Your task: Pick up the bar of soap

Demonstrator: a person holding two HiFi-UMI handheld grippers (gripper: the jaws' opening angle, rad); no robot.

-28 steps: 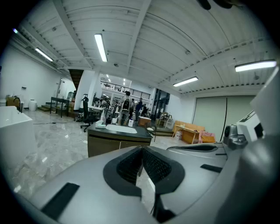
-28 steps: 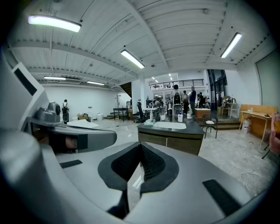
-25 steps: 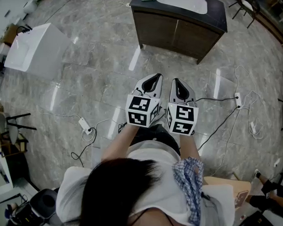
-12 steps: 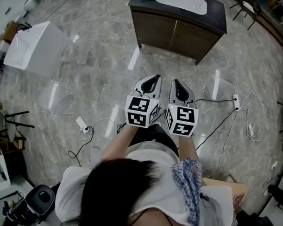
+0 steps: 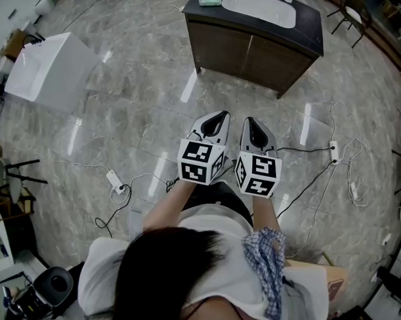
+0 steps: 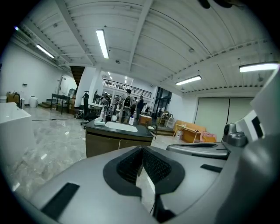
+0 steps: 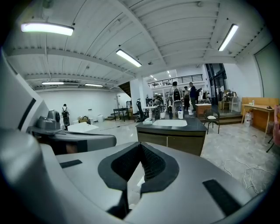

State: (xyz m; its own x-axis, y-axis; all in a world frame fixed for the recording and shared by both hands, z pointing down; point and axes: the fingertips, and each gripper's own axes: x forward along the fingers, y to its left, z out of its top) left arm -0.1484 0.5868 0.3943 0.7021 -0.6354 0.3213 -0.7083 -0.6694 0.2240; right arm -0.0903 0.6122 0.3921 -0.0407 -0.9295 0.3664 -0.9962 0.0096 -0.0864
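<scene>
We hold the left gripper (image 5: 219, 116) and right gripper (image 5: 250, 121) side by side above the floor (image 5: 123, 107), both with jaws pressed together on nothing; the bar of soap (image 5: 209, 0) lies well ahead on the dark cabinet (image 5: 254, 46), left of its sink (image 5: 258, 7)

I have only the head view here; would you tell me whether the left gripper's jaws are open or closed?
Observer: In the left gripper view, the left gripper has its jaws closed together, with nothing between them.
Operator: Thank you. And the other one?
Observer: The right gripper is shut as well, and it is empty.
Operator: Does anything stand on the cabinet past the basin? My view cuts that edge off.
Observer: Yes. The right gripper view shows bottles standing upright behind the basin on the dark cabinet.
</scene>
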